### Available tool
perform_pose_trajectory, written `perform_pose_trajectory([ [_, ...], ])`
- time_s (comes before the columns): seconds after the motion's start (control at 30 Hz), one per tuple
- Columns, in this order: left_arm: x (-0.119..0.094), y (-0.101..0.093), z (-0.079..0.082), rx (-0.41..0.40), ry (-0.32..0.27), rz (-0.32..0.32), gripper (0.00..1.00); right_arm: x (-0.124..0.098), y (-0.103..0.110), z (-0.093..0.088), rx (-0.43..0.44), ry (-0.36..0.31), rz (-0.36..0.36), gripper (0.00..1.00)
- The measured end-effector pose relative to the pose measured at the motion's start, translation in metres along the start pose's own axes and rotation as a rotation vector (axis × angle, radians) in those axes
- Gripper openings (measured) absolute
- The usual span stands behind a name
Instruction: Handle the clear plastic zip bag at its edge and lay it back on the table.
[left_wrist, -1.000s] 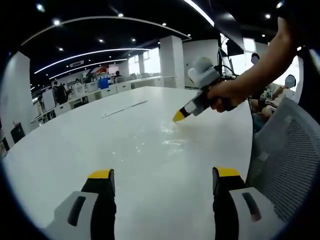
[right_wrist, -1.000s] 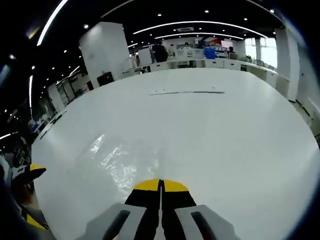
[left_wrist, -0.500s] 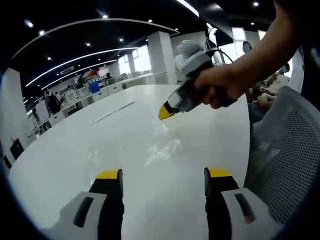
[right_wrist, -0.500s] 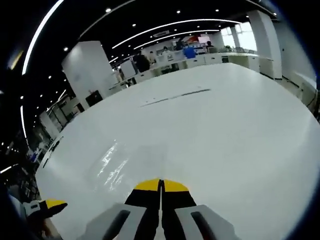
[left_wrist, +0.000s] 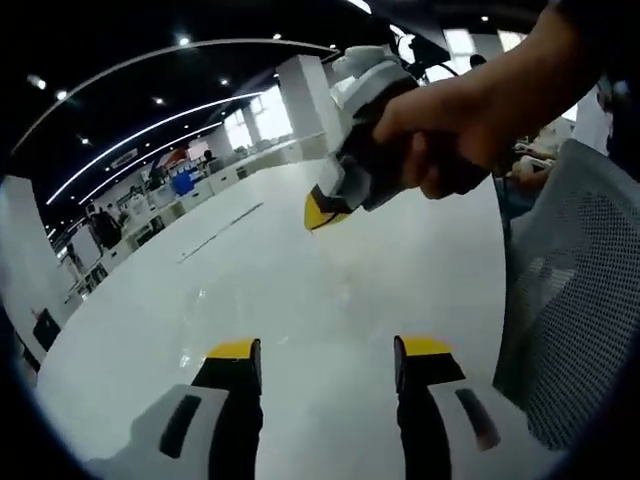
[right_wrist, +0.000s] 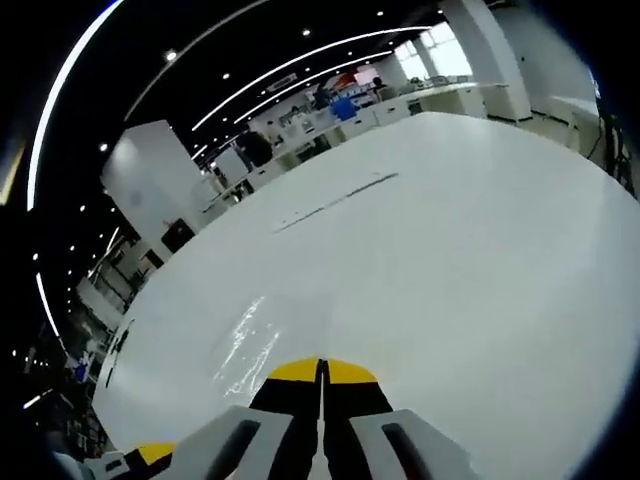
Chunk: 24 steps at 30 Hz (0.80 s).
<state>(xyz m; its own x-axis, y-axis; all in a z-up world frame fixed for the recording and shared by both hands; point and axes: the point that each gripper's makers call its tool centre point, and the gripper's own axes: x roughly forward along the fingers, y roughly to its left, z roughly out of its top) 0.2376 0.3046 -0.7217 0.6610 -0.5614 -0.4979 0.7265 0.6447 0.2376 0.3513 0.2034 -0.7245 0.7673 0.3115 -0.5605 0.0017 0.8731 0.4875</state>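
Right gripper (right_wrist: 321, 372): yellow-tipped jaws pressed together, clamped on the edge of the clear plastic zip bag (right_wrist: 247, 345), which trails off the tips over the white table (right_wrist: 480, 230). In the left gripper view, a hand (left_wrist: 455, 140) carries that gripper raised above the tabletop. Left gripper (left_wrist: 328, 352): jaws parted, nothing between them, poised over the table beside a mesh chair back (left_wrist: 575, 290).

glossy smooth white table (right_wrist: 480, 240), crinkly clear plastic zip bag (right_wrist: 245, 345), grey mesh chair (left_wrist: 575, 290)
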Motion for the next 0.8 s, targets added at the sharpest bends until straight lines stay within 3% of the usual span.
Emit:
perform_pose_trajectory([
  [0.27, 0.007, -0.006, 0.008, 0.041, 0.01, 0.006, 0.48, -0.009, 0.01, -0.004, 0.039, -0.014, 0.003, 0.0],
  [0.37, 0.01, -0.007, 0.008, 0.09, 0.015, 0.019, 0.48, -0.013, 0.012, -0.007, 0.086, -0.017, 0.001, 0.0],
  [0.53, 0.012, -0.008, 0.009, 0.092, 0.02, 0.028, 0.46, -0.018, 0.015, -0.012, 0.136, -0.022, -0.004, 0.0],
  [0.8, 0.016, -0.001, 0.002, 0.144, 0.071, 0.058, 0.34, -0.025, 0.029, -0.021, 0.195, -0.01, 0.024, 0.0],
])
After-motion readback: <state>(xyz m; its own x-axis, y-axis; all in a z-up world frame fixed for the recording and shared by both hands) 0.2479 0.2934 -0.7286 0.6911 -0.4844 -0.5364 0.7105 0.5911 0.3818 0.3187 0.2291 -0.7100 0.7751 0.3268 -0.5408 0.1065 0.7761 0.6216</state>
